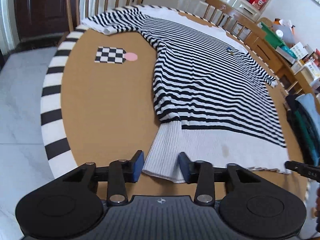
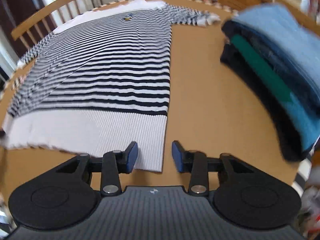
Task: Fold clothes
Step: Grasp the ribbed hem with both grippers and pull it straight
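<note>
A navy-and-white striped sweater (image 1: 210,84) with a white ribbed hem lies flat on the round brown table (image 1: 106,108). Its left sleeve is folded down along the body, the white cuff (image 1: 164,160) reaching the near edge. My left gripper (image 1: 161,166) is open, its blue pads on either side of that cuff, just above the table. In the right wrist view the sweater (image 2: 112,76) fills the left half. My right gripper (image 2: 154,156) is open at the hem's right corner (image 2: 152,156), not holding it.
A stack of folded clothes (image 2: 280,76), blue, green and dark, sits on the table's right side; it also shows in the left wrist view (image 1: 304,124). A checkered marker with a pink dot (image 1: 112,55) lies at the left. Wooden chairs (image 1: 236,18) and cluttered shelves surround the table.
</note>
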Action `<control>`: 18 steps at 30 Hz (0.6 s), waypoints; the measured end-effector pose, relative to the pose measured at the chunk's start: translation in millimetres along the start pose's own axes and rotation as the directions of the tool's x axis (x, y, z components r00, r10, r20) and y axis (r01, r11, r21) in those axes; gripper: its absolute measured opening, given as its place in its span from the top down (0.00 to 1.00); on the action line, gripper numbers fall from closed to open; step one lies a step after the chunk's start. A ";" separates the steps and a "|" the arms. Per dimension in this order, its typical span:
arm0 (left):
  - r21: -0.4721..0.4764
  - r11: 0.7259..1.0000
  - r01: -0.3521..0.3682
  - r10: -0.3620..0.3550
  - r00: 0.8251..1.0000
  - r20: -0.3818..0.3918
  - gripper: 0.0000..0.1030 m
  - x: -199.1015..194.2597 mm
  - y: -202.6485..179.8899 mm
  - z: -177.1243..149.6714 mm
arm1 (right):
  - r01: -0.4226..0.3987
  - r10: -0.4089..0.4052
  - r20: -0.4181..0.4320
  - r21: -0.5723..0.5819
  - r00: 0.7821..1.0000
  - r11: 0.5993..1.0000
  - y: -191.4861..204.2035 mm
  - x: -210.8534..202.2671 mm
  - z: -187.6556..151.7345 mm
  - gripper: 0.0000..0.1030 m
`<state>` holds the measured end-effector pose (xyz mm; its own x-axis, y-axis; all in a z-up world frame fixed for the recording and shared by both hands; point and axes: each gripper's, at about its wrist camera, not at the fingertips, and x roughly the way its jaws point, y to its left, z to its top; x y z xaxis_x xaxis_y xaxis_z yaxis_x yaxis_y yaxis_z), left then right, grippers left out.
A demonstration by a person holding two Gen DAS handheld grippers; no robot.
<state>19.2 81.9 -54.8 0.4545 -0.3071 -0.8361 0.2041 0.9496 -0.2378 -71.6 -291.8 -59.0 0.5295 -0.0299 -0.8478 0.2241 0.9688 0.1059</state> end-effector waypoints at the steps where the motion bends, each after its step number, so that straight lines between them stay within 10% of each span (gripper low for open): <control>1: -0.008 1.000 -0.026 0.026 1.000 0.005 0.89 -0.7 -1.4 -1.5 | -0.001 0.001 0.004 -0.019 1.000 1.000 3.3 -0.3 -1.5 0.92; 13: -0.303 0.946 -0.112 0.132 0.990 0.046 0.88 -26.4 -18.5 -36.9 | -0.073 0.073 -0.016 -0.016 0.997 0.997 -25.5 -2.2 0.2 0.93; 18: -0.257 0.951 -0.172 0.185 0.982 0.028 0.80 -28.6 -30.9 -37.5 | -0.067 0.065 -0.033 -0.055 0.997 0.996 -24.9 -4.7 2.1 0.91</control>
<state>-32.6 63.7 -42.1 0.5085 -0.1278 -0.8515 -0.1070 0.9719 -0.2097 -77.9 -316.3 -56.6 0.5158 0.0416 -0.8557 0.1432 0.9806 0.1339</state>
